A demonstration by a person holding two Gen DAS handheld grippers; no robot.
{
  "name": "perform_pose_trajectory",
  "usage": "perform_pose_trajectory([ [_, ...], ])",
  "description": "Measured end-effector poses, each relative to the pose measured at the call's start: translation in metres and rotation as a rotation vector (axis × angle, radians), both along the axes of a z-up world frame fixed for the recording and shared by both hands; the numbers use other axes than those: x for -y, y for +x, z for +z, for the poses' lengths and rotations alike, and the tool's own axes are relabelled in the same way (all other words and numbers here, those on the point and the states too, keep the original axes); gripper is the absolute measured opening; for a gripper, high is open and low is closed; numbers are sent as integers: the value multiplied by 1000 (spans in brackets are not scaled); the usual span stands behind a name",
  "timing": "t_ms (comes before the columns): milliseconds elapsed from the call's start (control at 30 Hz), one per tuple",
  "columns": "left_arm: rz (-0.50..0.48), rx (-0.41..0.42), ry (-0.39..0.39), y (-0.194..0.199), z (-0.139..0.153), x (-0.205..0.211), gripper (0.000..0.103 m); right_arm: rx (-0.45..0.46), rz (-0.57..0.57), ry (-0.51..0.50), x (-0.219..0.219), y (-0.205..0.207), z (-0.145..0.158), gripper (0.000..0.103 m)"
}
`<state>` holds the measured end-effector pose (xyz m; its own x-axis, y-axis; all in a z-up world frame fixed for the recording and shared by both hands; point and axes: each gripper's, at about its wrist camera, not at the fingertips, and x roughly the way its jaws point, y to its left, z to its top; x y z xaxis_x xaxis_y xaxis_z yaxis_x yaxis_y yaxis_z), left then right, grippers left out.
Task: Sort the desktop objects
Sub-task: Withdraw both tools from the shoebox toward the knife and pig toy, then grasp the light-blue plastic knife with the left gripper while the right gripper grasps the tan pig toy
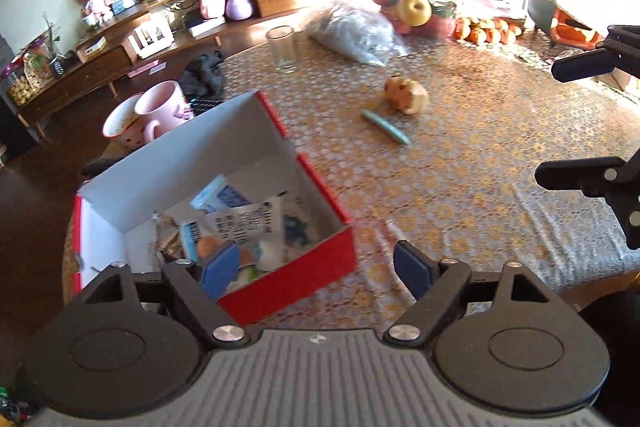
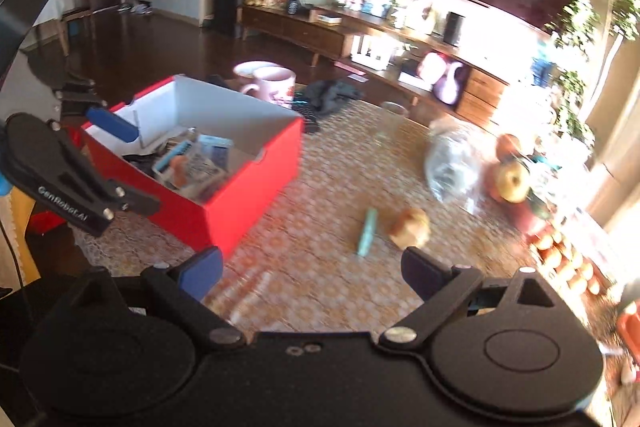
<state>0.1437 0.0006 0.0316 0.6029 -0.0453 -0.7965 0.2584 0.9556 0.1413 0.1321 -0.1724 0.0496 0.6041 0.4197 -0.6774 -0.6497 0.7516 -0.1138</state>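
Note:
A red box with white inside [image 1: 304, 275] [image 2: 256, 183] stands on the patterned table, holding several small items. A teal pen-like stick [image 1: 385, 126] [image 2: 367, 231] and a small wooden toy [image 1: 406, 94] [image 2: 410, 226] lie on the table beyond the box. My left gripper [image 1: 316, 269] is open and empty, its left finger over the box's near corner; it also shows at the left of the right wrist view [image 2: 120, 163]. My right gripper [image 2: 312, 273] is open and empty above the table, short of the stick and toy; it shows at the right edge of the left wrist view [image 1: 576, 123].
Two pink mugs [image 1: 160, 111] [image 2: 272, 83] and dark cloth [image 1: 202, 75] sit behind the box. A clear glass [image 1: 282, 49] [image 2: 390, 121], a plastic bag [image 1: 352, 31] [image 2: 450, 163], a fruit bowl [image 1: 412, 7] and oranges [image 1: 488, 29] stand at the far side.

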Motion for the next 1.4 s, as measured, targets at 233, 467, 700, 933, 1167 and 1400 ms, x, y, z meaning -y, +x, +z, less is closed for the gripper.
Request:
perform_pose_trajectory([
  [233, -40, 32, -47, 5, -6, 39, 101, 7, -60, -3, 35, 5, -5, 97],
  [467, -93, 54, -65, 19, -17, 64, 102, -4, -98, 6, 54, 24, -14, 97],
  [700, -58, 46, -104, 48, -37, 72, 102, -23, -115, -3, 59, 54, -31, 97],
  [933, -33, 40, -108, 70, -66, 90, 102, -55, -138, 5, 58, 95, -50, 97],
  [1167, 6, 49, -107, 97, -91, 102, 102, -84, -170, 30, 58, 138, -66, 96],
  [1400, 52, 53, -97, 124, -114, 112, 101, -123, -170, 32, 46, 168, -84, 96],
])
